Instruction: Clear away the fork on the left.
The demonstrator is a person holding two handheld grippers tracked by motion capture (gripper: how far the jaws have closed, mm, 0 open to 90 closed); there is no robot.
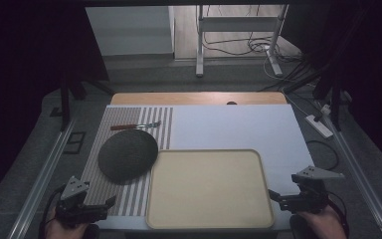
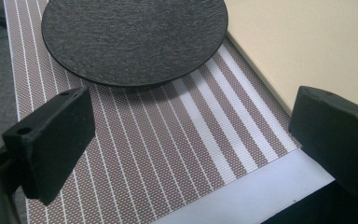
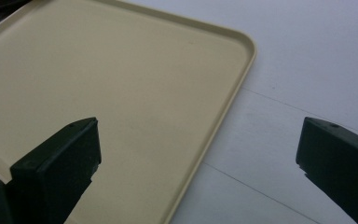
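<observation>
White desk (image 1: 238,127) under dim light | left fingers (image 2: 56,140) released over striped mat (image 2: 168,154), near dark plate (image 2: 135,37) | right fingers (image 3: 60,163) released beside beige tray (image 3: 121,93)

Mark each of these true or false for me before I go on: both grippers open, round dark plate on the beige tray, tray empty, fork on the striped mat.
1. Left gripper and right gripper are open. True.
2. The round dark slate plate sits on the beige rectangular tray. False: it lies on the brown-and-white striped placemat, beside the tray.
3. The tray is empty. True.
4. The wooden-handled fork lies on the tray. False: on the placemat, beyond the plate.
</observation>
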